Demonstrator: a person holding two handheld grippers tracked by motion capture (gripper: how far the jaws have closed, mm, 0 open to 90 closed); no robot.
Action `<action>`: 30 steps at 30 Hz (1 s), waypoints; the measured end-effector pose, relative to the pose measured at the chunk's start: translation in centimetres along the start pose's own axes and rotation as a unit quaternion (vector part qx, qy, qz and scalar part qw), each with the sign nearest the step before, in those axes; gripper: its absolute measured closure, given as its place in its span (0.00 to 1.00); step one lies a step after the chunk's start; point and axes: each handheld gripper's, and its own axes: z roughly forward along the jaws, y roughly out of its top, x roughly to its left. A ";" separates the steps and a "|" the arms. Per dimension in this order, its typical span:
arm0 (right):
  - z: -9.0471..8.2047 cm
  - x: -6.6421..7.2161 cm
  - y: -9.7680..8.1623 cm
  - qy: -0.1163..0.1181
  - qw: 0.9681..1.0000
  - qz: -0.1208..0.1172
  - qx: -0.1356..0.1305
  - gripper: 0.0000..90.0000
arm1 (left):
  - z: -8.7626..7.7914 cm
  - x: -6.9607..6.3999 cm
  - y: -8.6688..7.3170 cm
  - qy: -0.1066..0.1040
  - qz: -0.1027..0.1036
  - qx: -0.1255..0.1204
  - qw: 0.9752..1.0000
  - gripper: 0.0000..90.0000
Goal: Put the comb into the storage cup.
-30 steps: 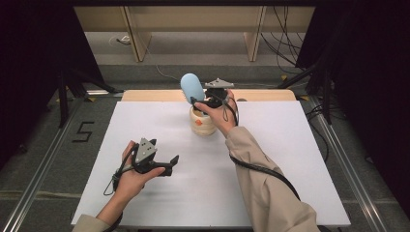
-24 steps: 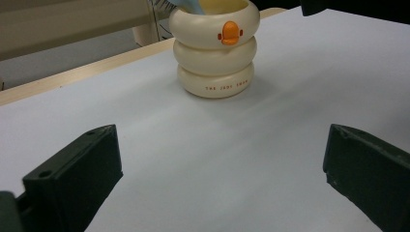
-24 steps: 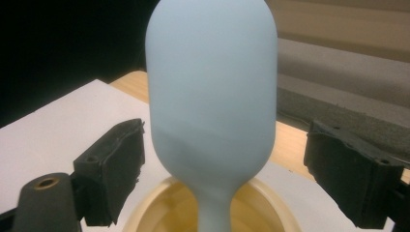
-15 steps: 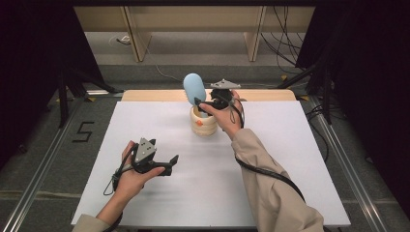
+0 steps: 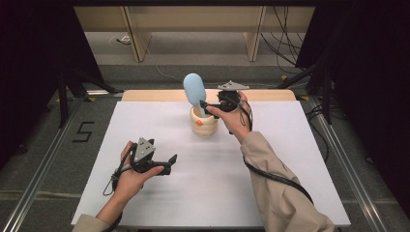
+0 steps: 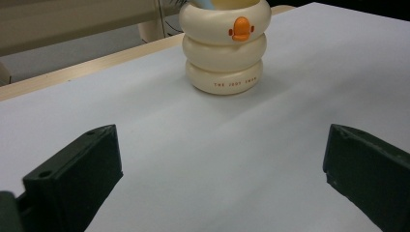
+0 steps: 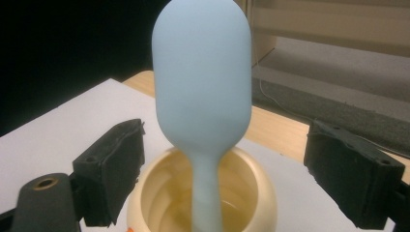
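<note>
A cream, ring-shaped cup (image 5: pixel 204 124) with an orange duck bill stands at the far middle of the white table (image 5: pixel 290 159). A pale blue brush (image 5: pixel 194 89) stands upright in it, head up. My right gripper (image 5: pixel 205 107) hovers just right of the cup's rim, level with the brush's stem. In the right gripper view its jaws stand wide on either side of the brush (image 7: pixel 203 82) above the cup (image 7: pixel 203 198), touching neither. My left gripper (image 5: pixel 171 162) rests low at the front left, open and empty, aimed at the cup (image 6: pixel 225 53).
A wooden strip (image 5: pixel 145 95) borders the table's far edge. Metal rails run along both sides, and a "5" (image 5: pixel 83 131) is marked on the floor at the left. Cables (image 5: pixel 285 48) lie on the floor beyond the table.
My right hand and gripper have shifted a little to the right and slightly up beside the cup. The brush head has edged right too. The left hand has stayed put.
</note>
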 end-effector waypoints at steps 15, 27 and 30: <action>-1.9 -0.6 -0.7 0.003 1.000 -0.003 -0.003 0.17 | -0.2 0.1 0.1 0.001 -0.001 -0.002 1.000 0.00; -3.1 -1.5 -2.1 -0.003 1.000 -0.001 0.000 0.17 | -0.2 0.1 0.0 0.002 -0.001 -0.001 1.000 0.00; -3.4 -1.6 -2.3 -0.003 1.000 -0.002 0.000 0.17 | -0.2 0.2 0.1 0.002 -0.001 -0.002 1.000 0.00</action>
